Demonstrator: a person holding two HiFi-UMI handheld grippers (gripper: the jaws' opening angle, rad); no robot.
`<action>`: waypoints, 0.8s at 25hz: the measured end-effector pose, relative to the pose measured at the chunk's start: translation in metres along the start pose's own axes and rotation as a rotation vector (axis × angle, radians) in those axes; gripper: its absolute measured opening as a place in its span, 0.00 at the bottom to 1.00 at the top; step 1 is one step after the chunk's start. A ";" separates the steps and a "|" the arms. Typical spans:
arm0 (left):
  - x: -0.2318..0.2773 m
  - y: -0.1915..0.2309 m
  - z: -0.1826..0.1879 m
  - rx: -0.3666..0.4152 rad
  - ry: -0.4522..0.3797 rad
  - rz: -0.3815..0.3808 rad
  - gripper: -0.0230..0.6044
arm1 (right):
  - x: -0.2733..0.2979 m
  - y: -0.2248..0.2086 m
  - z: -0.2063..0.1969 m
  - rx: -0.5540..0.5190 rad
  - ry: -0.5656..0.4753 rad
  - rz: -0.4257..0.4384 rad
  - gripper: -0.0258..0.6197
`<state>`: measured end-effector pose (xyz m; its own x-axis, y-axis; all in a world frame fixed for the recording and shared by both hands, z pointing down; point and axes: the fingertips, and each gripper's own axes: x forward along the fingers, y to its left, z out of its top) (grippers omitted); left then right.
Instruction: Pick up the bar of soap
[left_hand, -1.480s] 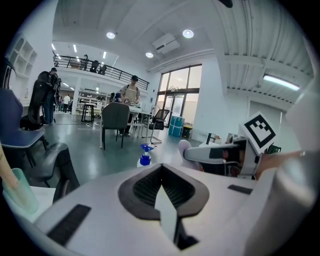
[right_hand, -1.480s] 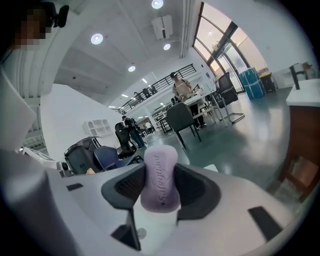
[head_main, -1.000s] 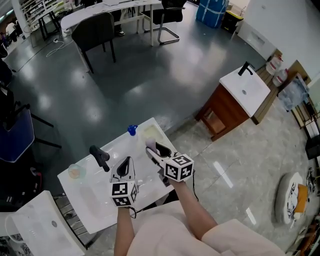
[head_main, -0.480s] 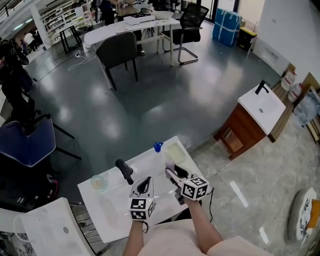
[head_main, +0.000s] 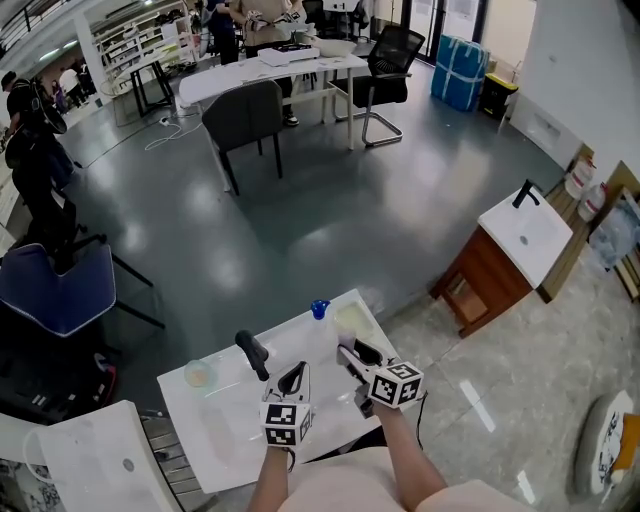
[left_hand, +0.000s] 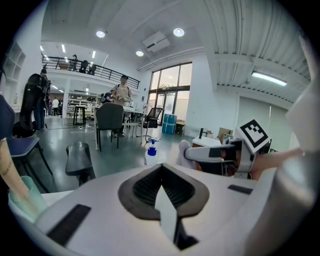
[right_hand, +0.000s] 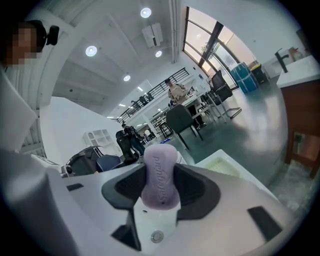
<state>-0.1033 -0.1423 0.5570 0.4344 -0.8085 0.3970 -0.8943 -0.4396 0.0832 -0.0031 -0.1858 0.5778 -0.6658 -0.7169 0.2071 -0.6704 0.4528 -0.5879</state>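
The bar of soap (right_hand: 159, 187) is pale purple with raised lettering, and it stands on end between the jaws of my right gripper (right_hand: 161, 165), which is shut on it. In the head view the right gripper (head_main: 352, 353) hovers over the right part of the white washbasin top (head_main: 230, 425), near the pale soap dish (head_main: 352, 322). My left gripper (head_main: 293, 382) hangs beside it to the left, shut and with nothing in it. The left gripper view shows its shut jaws (left_hand: 161, 169) and, beyond them, the right gripper with the soap (left_hand: 185, 150).
A black faucet (head_main: 252, 352) rises at the basin's back. A blue-capped bottle (head_main: 319, 309) stands at the far corner and a clear cup (head_main: 199, 374) at the left. A second washbasin on a wooden cabinet (head_main: 505, 250) stands to the right; chairs and tables lie beyond.
The head camera has tilted up and back, so more of the room shows. Both grippers stay over the basin top, and the soap remains in the right gripper.
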 end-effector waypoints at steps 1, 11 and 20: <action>-0.001 0.000 -0.001 -0.003 0.001 0.003 0.05 | -0.001 -0.001 0.000 0.003 -0.001 0.000 0.33; 0.005 -0.002 -0.006 -0.010 0.021 -0.010 0.05 | -0.004 -0.001 -0.006 0.037 -0.006 0.000 0.33; 0.008 -0.008 -0.015 -0.003 0.045 -0.042 0.05 | -0.006 -0.012 -0.010 0.074 -0.015 -0.024 0.32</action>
<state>-0.0942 -0.1396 0.5733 0.4667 -0.7709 0.4334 -0.8756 -0.4717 0.1039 0.0059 -0.1814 0.5914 -0.6446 -0.7350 0.2105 -0.6597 0.3956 -0.6389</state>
